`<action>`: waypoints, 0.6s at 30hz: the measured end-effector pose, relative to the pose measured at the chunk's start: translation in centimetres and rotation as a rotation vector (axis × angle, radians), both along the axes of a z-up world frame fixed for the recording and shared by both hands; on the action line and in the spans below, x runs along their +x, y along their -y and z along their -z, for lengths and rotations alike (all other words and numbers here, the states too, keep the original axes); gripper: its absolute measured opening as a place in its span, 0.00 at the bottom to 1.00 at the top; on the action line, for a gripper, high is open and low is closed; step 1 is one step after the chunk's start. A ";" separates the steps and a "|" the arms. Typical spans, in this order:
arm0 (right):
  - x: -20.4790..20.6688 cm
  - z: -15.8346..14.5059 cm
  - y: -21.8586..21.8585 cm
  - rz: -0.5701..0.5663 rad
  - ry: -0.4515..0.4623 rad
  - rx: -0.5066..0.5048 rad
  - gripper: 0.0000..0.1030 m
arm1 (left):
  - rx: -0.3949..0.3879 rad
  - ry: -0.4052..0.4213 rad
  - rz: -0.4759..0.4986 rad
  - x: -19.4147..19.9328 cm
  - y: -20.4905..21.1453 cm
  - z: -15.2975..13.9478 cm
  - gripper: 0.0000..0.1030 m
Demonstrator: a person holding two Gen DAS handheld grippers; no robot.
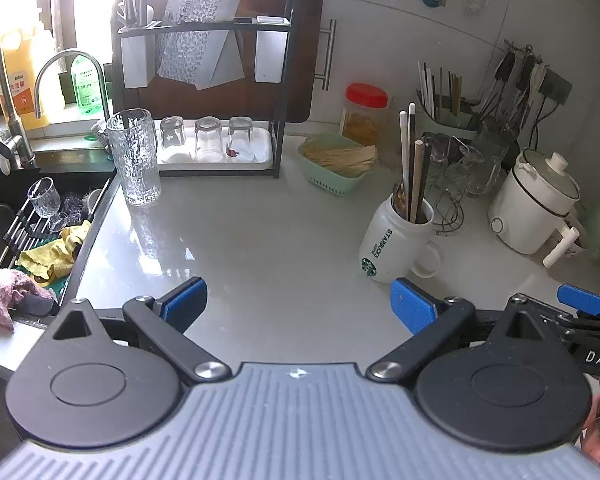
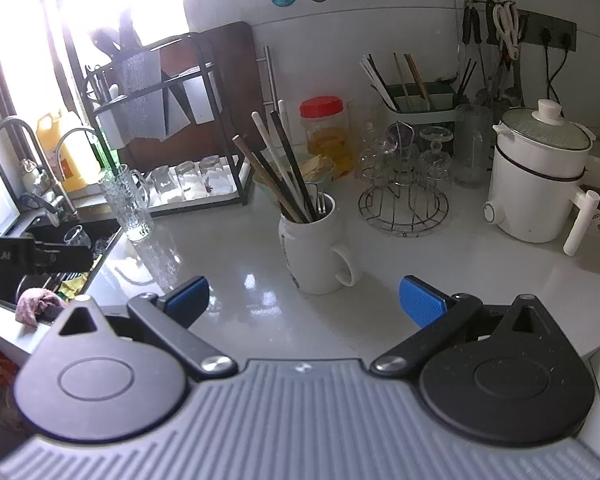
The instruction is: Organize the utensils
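White mug (image 2: 314, 248) holding upright chopsticks (image 2: 278, 172) stands on the pale countertop (image 2: 236, 256). Right gripper (image 2: 304, 300): jaws spread wide, empty, the mug just ahead of the gap. Left gripper (image 1: 298, 304): jaws likewise apart and empty, the mug (image 1: 396, 240) ahead, off its right fingertip.

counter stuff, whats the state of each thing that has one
left gripper: open, empty
right gripper: open, empty
white mug: upright, chopsticks standing inside
tall glass: upright, looks empty
three small glasses: upside down on the rack tray
jar: red lid on
white pot: lid on
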State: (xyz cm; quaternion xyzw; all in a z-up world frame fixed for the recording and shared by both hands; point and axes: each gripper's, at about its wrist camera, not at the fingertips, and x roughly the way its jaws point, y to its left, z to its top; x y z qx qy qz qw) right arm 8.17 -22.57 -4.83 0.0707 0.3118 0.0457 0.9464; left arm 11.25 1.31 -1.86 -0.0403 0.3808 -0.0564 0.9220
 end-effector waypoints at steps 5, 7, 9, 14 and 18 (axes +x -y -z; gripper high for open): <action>-0.1 0.1 0.1 0.003 0.002 0.000 1.00 | 0.001 0.004 -0.004 -0.2 -0.1 -0.2 0.97; -0.1 0.1 0.0 0.002 0.003 0.001 1.00 | 0.004 0.004 -0.005 -0.3 0.0 -0.3 0.97; -0.2 0.0 0.0 0.001 0.006 0.000 1.00 | 0.005 0.006 -0.007 -0.4 0.0 -0.4 0.97; -0.3 -0.1 0.0 0.000 0.011 0.001 1.00 | -0.001 0.017 0.000 -0.8 0.1 -0.6 0.97; -0.4 -0.1 0.1 -0.001 0.012 0.001 1.00 | 0.002 0.016 0.003 -0.9 0.2 -0.6 0.97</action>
